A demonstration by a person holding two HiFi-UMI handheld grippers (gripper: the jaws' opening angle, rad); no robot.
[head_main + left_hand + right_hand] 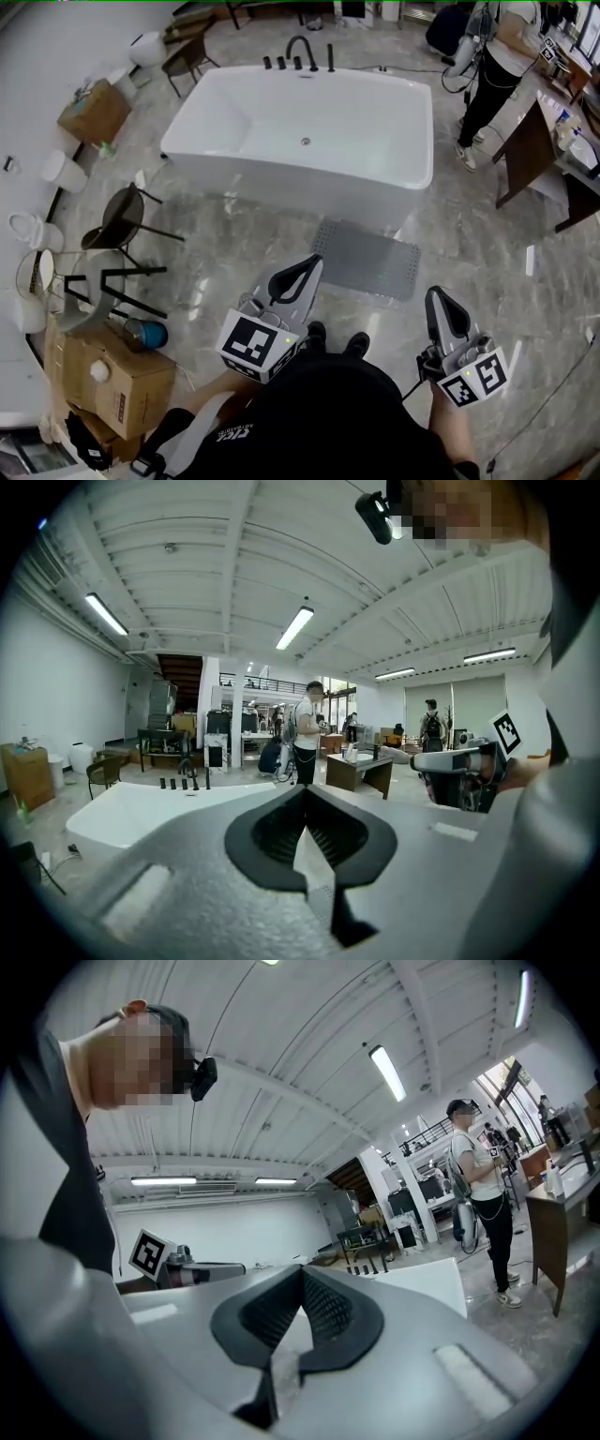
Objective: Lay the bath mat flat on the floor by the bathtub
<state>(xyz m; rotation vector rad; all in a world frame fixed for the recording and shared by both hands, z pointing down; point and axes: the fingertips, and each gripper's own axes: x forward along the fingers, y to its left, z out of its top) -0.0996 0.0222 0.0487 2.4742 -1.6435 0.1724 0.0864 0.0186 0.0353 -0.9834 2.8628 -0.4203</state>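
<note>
One grey bath mat [367, 259] lies flat on the marble floor [234, 234]. Its far long edge sits just beside the front wall of the white bathtub [300, 131], twd the tub's right end. Neither gripper touches it; we hold both up off the floor on our side of the mat.

The left gripper [313, 262] shows just beside the mat's near left corner in the head view. Its jaws are pressed together w/ nothing btwn them. The right gripper [437, 296] hangs near the mat's near right corner, a bit closer to us, jaws likewise closed tight and empty. Each gripper points roughly level across the room twd the tub, marker cube at its rear.

Our shoes [337, 339] stand on the floor btwn the two grippers, near the mat's front edge but apart from it.

Black faucet fittings [300, 54] stand along the tub's far rim. Past the tub's far right corner a person [495, 75] stands by a brown bench [527, 150] w/ small items on top.

At left we see a black chair [122, 220], white toilets [28, 232] along the wall and a cardboard box [117, 377] near our left side.
</note>
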